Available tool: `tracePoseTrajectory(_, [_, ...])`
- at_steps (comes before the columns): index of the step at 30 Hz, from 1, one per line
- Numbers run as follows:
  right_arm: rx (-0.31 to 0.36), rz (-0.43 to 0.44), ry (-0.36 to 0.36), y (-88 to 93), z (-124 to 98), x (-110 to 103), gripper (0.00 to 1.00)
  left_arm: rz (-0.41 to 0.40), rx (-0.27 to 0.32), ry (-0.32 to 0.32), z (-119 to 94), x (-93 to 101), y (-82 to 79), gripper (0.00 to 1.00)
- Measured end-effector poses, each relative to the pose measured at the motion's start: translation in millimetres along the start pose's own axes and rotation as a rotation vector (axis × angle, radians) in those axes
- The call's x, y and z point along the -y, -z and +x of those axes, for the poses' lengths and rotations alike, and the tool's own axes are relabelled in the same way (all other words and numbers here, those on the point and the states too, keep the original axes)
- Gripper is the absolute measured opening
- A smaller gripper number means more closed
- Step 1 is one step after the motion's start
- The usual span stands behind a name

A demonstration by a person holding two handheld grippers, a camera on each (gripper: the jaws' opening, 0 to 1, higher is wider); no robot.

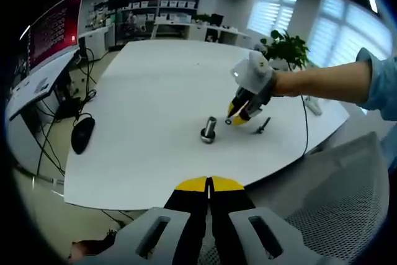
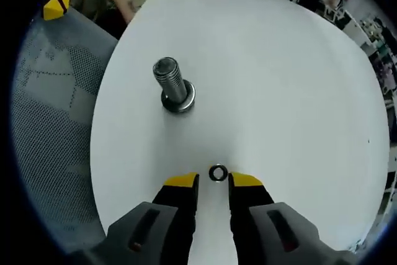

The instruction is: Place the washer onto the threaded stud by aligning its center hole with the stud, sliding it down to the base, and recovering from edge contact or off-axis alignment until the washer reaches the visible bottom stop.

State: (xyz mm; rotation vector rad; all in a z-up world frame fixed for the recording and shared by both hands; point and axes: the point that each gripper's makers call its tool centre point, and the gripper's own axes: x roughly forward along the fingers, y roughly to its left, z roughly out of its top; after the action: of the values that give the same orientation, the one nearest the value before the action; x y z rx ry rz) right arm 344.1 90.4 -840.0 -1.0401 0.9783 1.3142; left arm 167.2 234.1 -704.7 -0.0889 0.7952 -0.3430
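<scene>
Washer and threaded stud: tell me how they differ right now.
The washer lies flat on the white table; the threaded stud stands upright on its wide base. The washer is a small thin ring, the stud a thick ribbed post. The washer sits at the right gripper's open tips; the stud stands apart. Both look metallic.

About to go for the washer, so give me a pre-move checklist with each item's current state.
1. Right hand-held gripper open around the washer: ok, jaws apart, washer just ahead of the tips.
2. Washer flat on the table: ok.
3. Threaded stud upright on its base: ok.
4. Stud free of any washer: ok.
5. Left hand-held gripper away from the stud: ok, jaws together, held back off the table edge.
6. Washer hole fits the stud: cannot tell.
</scene>
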Motion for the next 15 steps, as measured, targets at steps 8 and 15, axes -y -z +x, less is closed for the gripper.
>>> tracePoseTrajectory(8, [0.027,0.004,-0.025,0.4,2.8,3.5,0.15,0.004,0.019,0.002,-0.2,0.4,-3.3,0.0])
tracePoseTrajectory(15, [0.017,0.018,0.016,5.2,-3.0,0.2,0.14,0.004,0.023,-0.001,-0.8,0.1,-3.5,0.0])
